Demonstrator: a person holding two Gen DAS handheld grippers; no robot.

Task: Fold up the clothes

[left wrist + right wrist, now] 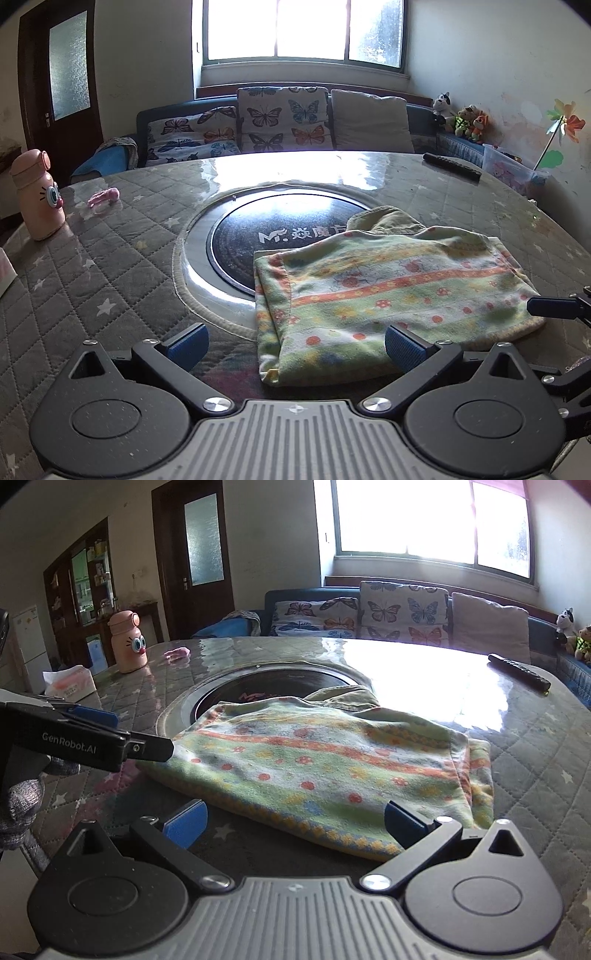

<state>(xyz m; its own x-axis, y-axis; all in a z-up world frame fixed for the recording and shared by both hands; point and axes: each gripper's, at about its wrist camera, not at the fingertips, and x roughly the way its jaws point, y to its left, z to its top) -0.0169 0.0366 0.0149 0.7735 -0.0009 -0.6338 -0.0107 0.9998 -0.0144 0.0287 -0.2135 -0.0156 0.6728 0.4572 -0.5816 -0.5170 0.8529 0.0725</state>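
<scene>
A folded green garment with orange stripes and flower print (388, 291) lies on the quilted round table (110, 266), partly over the black round hob. It also shows in the right wrist view (325, 764). My left gripper (295, 345) is open and empty, at the garment's near left corner. My right gripper (295, 825) is open and empty, at the garment's near edge. The left gripper's body (92, 742) shows in the right wrist view, its tip touching the garment's left edge. The right gripper's finger (554, 308) shows at the garment's right edge in the left wrist view.
A pink bottle with a face (37, 195) and a small pink object (105, 195) stand at the left. A black remote (452, 166) lies at the far right. A tissue pack (70, 683) sits at the table's left edge. A sofa with butterfly cushions (280, 118) lies behind.
</scene>
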